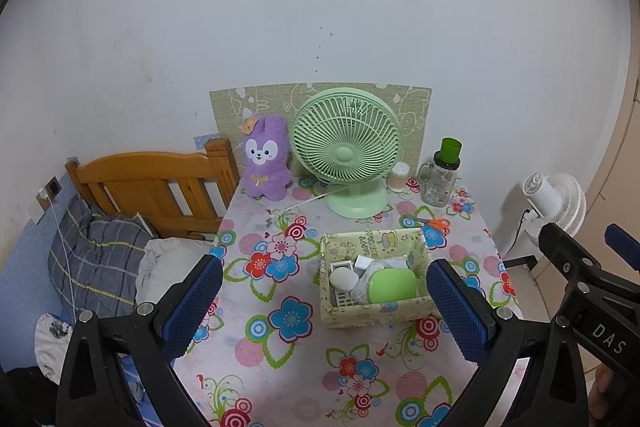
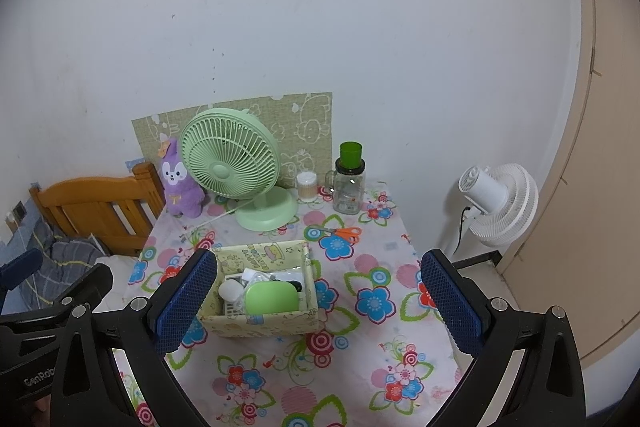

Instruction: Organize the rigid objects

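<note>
Tabletop box (image 1: pixel 374 313) sits beyond both empty hand-held grippers.

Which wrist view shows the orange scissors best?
The right wrist view: the orange scissors lie unobstructed behind the yellow box, handles and blades both visible. In the left wrist view the scissors are also visible but look smaller and sit nearer the table's right edge.

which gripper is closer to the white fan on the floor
Right. The white fan stands on the floor off the table's right side, just beyond the right gripper. The left gripper sits further left, with the right gripper between it and the fan.
</note>
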`<state>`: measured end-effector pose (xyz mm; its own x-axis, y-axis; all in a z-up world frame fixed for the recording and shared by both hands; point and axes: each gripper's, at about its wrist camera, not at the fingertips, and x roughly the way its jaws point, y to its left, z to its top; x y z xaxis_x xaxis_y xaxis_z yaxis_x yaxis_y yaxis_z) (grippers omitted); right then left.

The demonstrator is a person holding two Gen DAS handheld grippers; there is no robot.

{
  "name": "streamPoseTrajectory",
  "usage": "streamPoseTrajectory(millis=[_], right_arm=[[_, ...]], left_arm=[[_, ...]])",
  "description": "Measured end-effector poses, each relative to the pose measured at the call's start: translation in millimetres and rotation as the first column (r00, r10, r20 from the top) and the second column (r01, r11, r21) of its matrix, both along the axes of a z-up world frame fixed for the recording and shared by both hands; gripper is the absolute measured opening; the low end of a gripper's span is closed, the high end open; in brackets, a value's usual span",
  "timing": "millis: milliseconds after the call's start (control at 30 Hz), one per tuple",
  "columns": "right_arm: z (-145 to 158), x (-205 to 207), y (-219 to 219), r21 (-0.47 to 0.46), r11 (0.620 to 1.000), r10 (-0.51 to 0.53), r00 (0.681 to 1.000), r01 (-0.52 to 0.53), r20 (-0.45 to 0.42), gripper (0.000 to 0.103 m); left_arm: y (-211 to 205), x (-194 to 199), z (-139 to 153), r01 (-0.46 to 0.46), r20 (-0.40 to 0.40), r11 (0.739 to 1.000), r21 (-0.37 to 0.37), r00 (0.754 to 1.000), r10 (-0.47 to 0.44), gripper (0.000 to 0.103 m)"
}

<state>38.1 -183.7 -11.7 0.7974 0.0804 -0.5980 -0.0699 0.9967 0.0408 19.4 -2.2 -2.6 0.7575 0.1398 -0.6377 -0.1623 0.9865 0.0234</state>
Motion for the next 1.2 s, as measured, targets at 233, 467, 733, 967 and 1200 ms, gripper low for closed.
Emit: streamPoseTrajectory(millis=[233, 467, 733, 967, 1200], right_arm=[[2.0, -1.3, -4.2, -0.006, 1.000, -0.002, 1.000, 0.002, 0.008, 0.103], [3.8, -3.0, -5.4, -0.004, 1.000, -0.006, 1.000, 0.006, 0.010, 0.103], [3.7, -3.7, -7.0, -0.004, 1.000, -0.009, 1.000, 0.009, 0.007, 0.103], [2.9, -3.7, -7.9, -0.009, 1.000, -0.011, 1.000, 0.011, 0.004, 0.103], [1.9, -2.4, -6.0, -0.014, 1.000, -0.018, 1.000, 0.018, -0.001, 0.103]], left_arm=[[-4.5, -2.4, 1.5, 0.002, 0.006, 1.000, 0.007, 1.000, -0.002, 0.103], [-6.6, -4.2, 2.1, 0.002, 0.009, 1.000, 0.009, 1.000, -0.002, 0.103], [-7.0, -4.2, 2.5, 0.001, 0.005, 1.000, 0.008, 1.000, -0.001, 0.103], [-7.7, -3.9, 2.6, 0.003, 0.006, 1.000, 0.012, 1.000, -0.003, 0.103], [-7.4, -2.1, 2.3, 0.006, 0.000, 1.000, 0.011, 1.000, -0.006, 0.103]])
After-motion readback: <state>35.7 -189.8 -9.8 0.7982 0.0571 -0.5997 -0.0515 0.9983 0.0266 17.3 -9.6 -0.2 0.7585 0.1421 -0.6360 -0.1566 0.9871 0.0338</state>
